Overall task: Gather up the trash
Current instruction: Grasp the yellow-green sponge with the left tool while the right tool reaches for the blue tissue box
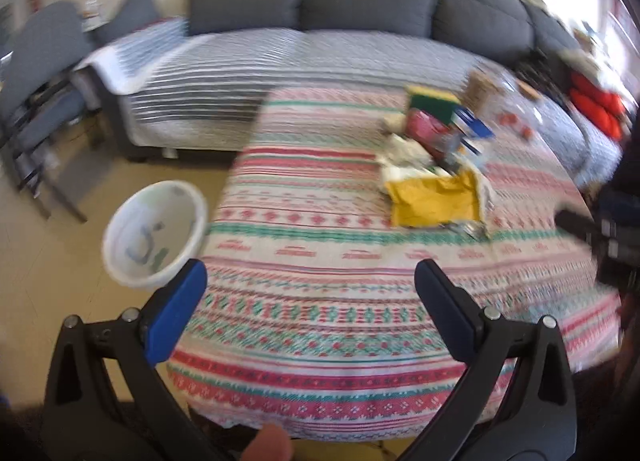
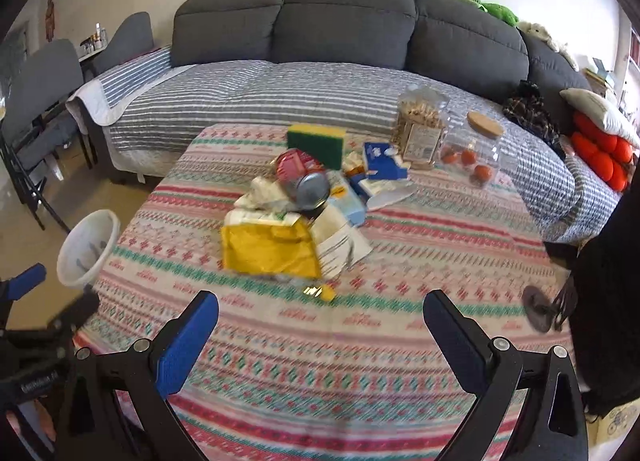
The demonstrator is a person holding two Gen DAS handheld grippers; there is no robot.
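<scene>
A pile of trash lies on the patterned tablecloth (image 2: pixel 320 341): a yellow wrapper (image 2: pixel 272 249), a red can (image 2: pixel 300 177), crumpled white paper (image 2: pixel 264 193), blue cartons (image 2: pixel 380 165) and a small yellow scrap (image 2: pixel 320 292). The yellow wrapper (image 1: pixel 436 201) and the can (image 1: pixel 424 129) also show in the left wrist view. A white bin (image 1: pixel 156 233) stands on the floor left of the table; it also shows in the right wrist view (image 2: pixel 88 249). My left gripper (image 1: pixel 310 293) is open and empty over the table's near left part. My right gripper (image 2: pixel 320 321) is open and empty, short of the pile.
A green and yellow sponge (image 2: pixel 316 141), a jar of snacks (image 2: pixel 420 125), a clear box of tomatoes (image 2: pixel 468 161) and a wooden lid (image 2: pixel 486 123) stand behind the pile. A grey sofa (image 2: pixel 348 33) runs along the back. Grey chairs (image 1: pixel 44 73) stand at the left.
</scene>
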